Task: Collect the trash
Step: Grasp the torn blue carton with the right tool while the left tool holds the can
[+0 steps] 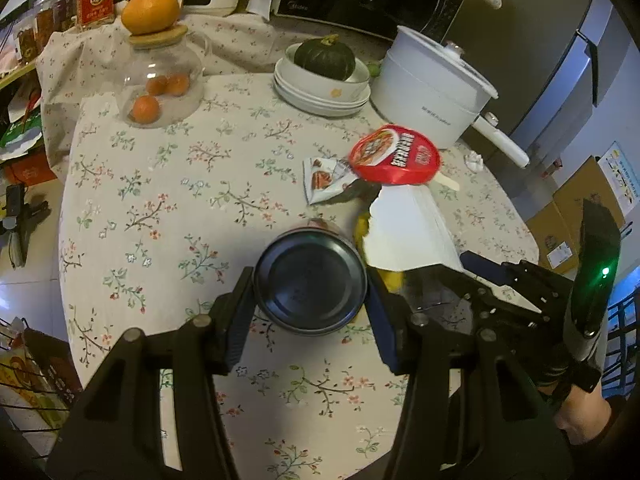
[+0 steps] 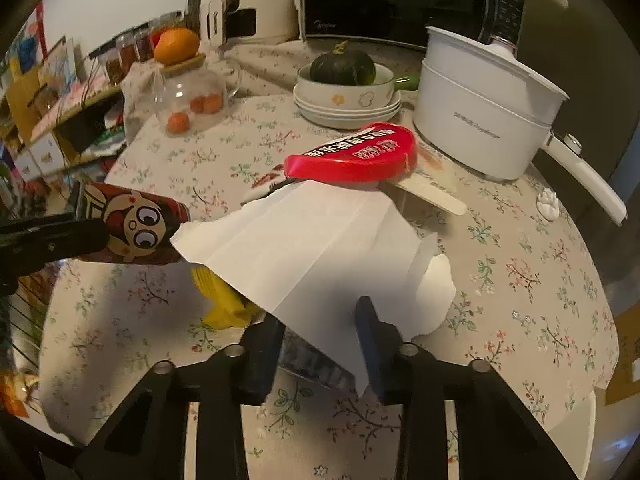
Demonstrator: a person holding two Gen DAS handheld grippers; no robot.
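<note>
My left gripper (image 1: 310,284) is shut on a drink can (image 1: 311,280), seen end-on by its dark base and lifted above the floral tablecloth (image 1: 160,200). In the right wrist view the same can (image 2: 136,224) shows its red-brown side with a cartoon face. My right gripper (image 2: 318,332) is shut on the wall of a flattened white paper cup (image 2: 304,248), whose red foil lid (image 2: 352,156) hangs at the far end. A yellow peel (image 2: 224,304) lies under the cup. A snack wrapper (image 1: 324,178) and a crumpled tissue (image 1: 475,160) lie on the cloth.
A white electric pot (image 1: 432,88) with a long handle stands at the back right. Beside it are stacked bowls (image 1: 320,92) holding a green squash. A glass jar (image 1: 160,80) with oranges stands at the back left. A wire basket (image 1: 24,360) is off the table's left edge.
</note>
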